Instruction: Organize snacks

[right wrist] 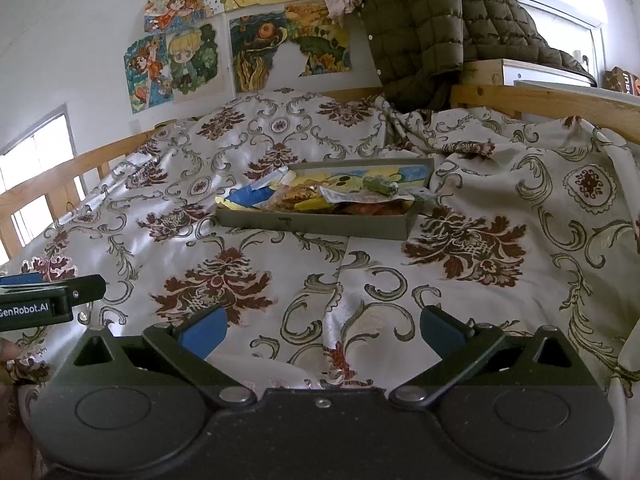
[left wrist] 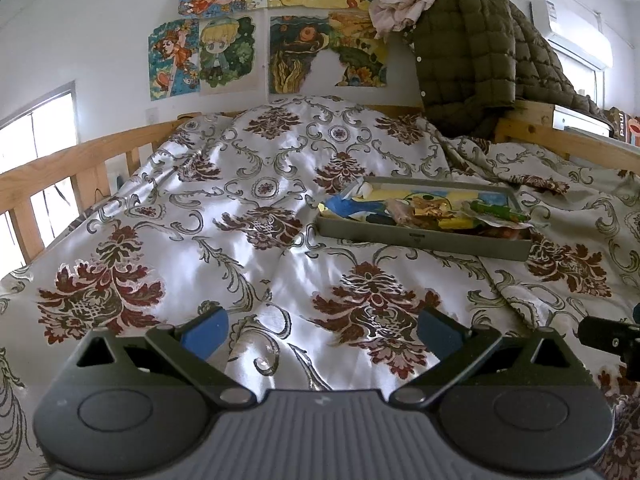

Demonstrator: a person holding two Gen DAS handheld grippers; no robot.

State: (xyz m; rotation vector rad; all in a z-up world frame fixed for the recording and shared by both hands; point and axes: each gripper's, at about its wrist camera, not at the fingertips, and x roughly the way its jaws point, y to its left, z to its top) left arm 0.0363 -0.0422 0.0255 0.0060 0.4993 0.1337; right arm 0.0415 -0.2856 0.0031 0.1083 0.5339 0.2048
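Nothing lies between the grippers and the grey tray (left wrist: 420,238). Olive quilted jacket (left wrist: 468,52) hangs over the wooden bed frame (left wrist: 60,164); cartoon drawings (left wrist: 224,52) on the wall. Patterned bedspread (left wrist: 248,184) covers the bed. Tray holds a pile of wrapped snacks (left wrist: 424,212). Left gripper (left wrist: 320,330) and right gripper (right wrist: 320,330) fingers spread wide, empty, well short of the tray.

Floral quilt (left wrist: 248,200) (crumpled), green jacket (left wrist: 472,60), wall drawings (left wrist: 224,52).

My left black plastic gripper (left wrist: 322,332) has blue pads (left wrist: 206,332) and silver rivets; my right one (right wrist: 322,330) matches, "GenRobot.AI" in white on the side.
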